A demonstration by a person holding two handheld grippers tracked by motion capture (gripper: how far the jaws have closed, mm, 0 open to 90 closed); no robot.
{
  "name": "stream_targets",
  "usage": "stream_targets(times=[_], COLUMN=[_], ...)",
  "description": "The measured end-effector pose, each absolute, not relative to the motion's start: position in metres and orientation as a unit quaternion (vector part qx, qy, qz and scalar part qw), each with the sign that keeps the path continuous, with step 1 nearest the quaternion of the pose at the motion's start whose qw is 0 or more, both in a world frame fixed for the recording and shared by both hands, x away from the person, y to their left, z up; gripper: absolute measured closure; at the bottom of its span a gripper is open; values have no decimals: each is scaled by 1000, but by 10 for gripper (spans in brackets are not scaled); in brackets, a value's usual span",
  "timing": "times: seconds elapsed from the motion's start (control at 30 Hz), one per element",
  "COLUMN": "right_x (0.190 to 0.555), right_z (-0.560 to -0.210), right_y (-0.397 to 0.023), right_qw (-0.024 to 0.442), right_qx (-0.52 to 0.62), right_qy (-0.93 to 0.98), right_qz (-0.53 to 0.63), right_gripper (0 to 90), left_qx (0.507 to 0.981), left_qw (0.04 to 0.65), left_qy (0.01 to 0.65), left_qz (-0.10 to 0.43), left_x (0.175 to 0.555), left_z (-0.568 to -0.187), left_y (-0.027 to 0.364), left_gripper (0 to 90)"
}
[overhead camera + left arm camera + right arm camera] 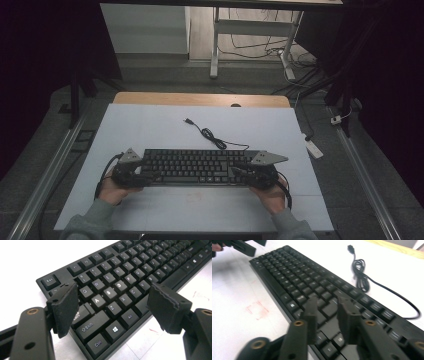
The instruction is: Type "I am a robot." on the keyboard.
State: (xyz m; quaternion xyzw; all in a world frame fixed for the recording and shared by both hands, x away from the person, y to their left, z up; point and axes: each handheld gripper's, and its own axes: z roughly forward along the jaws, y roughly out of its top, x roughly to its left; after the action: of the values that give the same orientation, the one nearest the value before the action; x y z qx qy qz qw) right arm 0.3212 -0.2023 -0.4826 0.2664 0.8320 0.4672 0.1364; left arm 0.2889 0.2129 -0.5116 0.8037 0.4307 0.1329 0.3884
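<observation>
Both sleeves come in over the near edge of the tabletop (150, 130), and my two grippers sit at the two ends of the black keyboard (195, 166), which lies across the near half of the white surface, parallel to that near edge. My left gripper (112, 302) stands over the keyboard's left end with its jaws spread wide; the pads (65, 307) hang above the Shift and Alt keys, apart from them, gripping nothing. My right gripper (327, 315) hovers over the right end, jaws narrow with only a slim gap and nothing between them; that view is blurred. From the keyboard's far edge its cable (212, 136) runs toward the middle of the tabletop, loosely bundled, the plug (188, 121) lying free beyond the bundle
</observation>
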Motion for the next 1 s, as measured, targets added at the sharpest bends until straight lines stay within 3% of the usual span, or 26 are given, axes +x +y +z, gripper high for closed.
stream_targets(times=[0.23, 1.0], right_x=[326, 346], right_z=[-478, -494], right_y=[-183, -105], right_qw=[119, 69], right_qx=[247, 218], right_qy=[844, 866], right_qz=[461, 445], right_gripper=[889, 893], left_qx=[807, 801], left_qw=[388, 390], left_qy=[425, 433], left_qz=[128, 134], left_x=[291, 291], left_z=[-513, -512], left_y=[212, 215], left_gripper=[256, 255])
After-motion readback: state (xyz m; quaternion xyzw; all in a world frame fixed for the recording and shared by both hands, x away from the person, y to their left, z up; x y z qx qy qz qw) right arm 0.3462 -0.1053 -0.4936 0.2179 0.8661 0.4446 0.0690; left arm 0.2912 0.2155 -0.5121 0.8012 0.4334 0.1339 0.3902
